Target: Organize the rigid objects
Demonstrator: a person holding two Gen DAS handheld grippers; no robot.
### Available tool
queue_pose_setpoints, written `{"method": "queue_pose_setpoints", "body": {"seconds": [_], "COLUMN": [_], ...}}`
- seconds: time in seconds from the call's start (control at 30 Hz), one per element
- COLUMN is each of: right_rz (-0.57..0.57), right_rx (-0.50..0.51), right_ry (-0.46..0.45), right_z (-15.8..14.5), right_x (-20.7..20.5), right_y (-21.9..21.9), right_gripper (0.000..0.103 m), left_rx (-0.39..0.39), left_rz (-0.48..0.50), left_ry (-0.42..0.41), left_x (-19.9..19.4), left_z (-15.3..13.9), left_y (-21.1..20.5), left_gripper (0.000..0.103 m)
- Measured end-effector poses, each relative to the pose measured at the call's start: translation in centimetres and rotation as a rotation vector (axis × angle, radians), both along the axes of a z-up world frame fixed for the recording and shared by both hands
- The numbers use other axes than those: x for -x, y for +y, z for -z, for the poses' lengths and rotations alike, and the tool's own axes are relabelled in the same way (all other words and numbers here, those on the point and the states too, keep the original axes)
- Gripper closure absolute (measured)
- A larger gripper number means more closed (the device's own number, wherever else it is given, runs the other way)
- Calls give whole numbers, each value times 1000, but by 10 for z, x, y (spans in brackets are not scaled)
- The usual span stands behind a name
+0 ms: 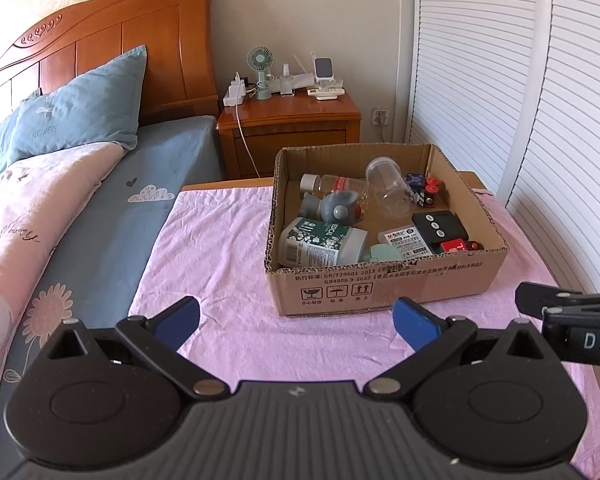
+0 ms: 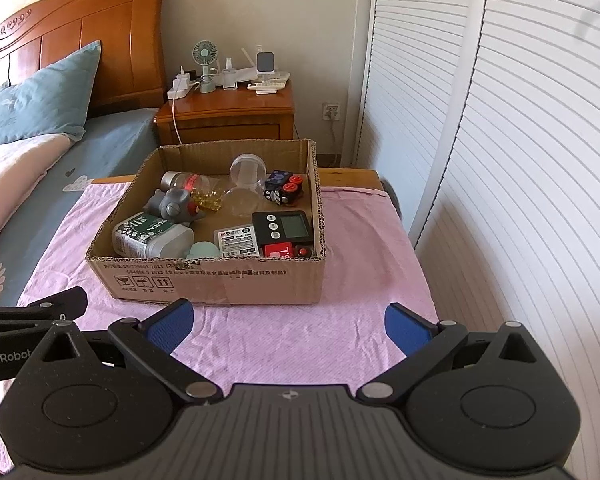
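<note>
One cardboard box (image 1: 384, 284) is set on a pink cloth (image 1: 220, 248), its long axis running left to right. Inside, a green-labelled bottle (image 1: 320, 242) is laid on its side, cap toward the right. Both the left gripper (image 1: 296, 320) and right gripper (image 2: 288, 322) are held wide apart, empty. A table edge (image 2: 348, 178) behind the box is shown only by the right view.

A brown corrugated cardboard box (image 2: 220, 280), matt and rough-edged, is set on a wrinkled pink cloth cover (image 2: 352, 240). A clear glossy plastic jar (image 1: 388, 184) is seen inside. The orange wooden nightstand (image 2: 228, 116) is polished smooth.
</note>
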State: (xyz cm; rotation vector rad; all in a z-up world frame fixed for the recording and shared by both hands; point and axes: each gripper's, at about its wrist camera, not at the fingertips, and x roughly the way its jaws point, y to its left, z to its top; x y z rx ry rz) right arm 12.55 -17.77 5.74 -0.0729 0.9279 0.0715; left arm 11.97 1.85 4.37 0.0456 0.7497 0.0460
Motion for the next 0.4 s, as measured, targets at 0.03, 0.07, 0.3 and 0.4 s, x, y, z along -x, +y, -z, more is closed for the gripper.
{"method": "queue_pose_setpoints", "body": {"seconds": [0.03, 0.07, 0.3, 0.4], "right_rz": [-2, -3, -2, -5], "right_rx": [0, 0, -2, -2], "right_ry": [-1, -2, -1, 0], "right_z": [0, 0, 0, 0], "right_x": [0, 1, 1, 1], "right_y": [0, 0, -1, -1], "right_gripper": [0, 0, 0, 0], "left_rx": [1, 1, 5, 4], "left_rz": [-1, -2, -8, -10], "left_ry": [-1, 0, 1, 1], "left_x": [0, 0, 1, 1], "left_z": [0, 0, 0, 0], "left_y": [0, 0, 1, 1], "left_gripper": [1, 1, 1, 1]}}
